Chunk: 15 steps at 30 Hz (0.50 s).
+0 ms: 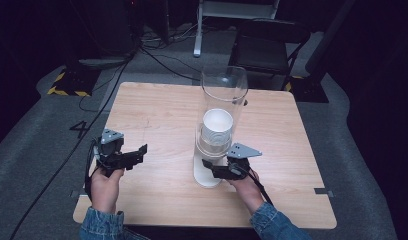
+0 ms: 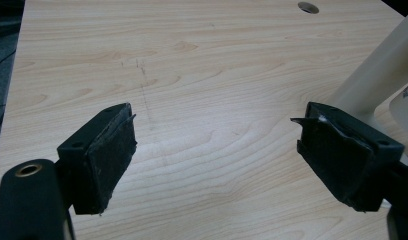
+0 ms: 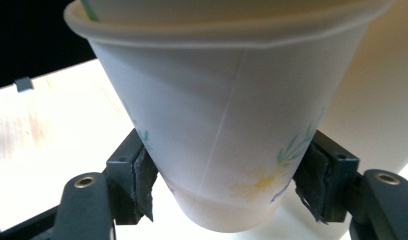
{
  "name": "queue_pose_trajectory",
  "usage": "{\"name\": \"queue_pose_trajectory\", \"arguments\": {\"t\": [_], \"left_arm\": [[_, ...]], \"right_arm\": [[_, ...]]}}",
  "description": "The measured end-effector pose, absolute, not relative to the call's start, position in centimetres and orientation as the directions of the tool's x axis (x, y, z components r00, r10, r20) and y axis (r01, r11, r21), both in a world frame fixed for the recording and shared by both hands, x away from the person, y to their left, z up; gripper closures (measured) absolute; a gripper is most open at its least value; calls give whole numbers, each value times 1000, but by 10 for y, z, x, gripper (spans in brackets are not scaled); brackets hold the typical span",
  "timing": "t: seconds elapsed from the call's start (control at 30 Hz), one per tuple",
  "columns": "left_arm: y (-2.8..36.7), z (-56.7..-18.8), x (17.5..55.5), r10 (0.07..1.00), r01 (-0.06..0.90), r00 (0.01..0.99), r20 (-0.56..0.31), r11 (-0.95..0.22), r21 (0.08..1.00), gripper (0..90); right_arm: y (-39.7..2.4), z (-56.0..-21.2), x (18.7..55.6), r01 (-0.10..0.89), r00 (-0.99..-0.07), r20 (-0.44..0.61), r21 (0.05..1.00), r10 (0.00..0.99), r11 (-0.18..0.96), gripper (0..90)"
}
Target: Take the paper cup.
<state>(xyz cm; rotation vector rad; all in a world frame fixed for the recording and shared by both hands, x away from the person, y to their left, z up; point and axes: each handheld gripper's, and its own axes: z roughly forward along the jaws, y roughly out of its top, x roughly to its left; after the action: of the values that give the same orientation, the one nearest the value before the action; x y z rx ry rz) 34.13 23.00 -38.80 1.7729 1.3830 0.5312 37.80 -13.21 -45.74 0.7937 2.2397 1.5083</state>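
**Bottom cup gripped, not yet pulled free**

The right gripper (image 3: 224, 187) has its two pads pressed against the lower wall of a paper cup (image 3: 227, 125), one on either side — a grasp, by the look of it, though how firm I cannot tell. Directly above that cup sits the rim of another, so it is the lowest of a nested stack. In the high view the stack (image 1: 216, 131) hangs inside a clear tube dispenser (image 1: 223, 107) just ahead of this gripper (image 1: 218, 168), above the dispenser's pale base.

The left gripper (image 2: 217, 150) is released, jaws spread wide over bare wooden table (image 2: 202, 65), with nothing between them; the dispenser's cream post stands off to its right.

Judging from this, reaching and closing look done; drawing the cup down and out, then setting it somewhere, remains.
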Motion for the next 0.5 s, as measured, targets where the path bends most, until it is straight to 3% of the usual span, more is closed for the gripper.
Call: {"name": "queue_pose_trajectory", "arguments": {"t": [0.5], "left_arm": [[227,-388,346,934,604,323,-151,-80,793,156]], "right_arm": [[-134,-471,374,275,-786,23,908,618,315,329]]}}
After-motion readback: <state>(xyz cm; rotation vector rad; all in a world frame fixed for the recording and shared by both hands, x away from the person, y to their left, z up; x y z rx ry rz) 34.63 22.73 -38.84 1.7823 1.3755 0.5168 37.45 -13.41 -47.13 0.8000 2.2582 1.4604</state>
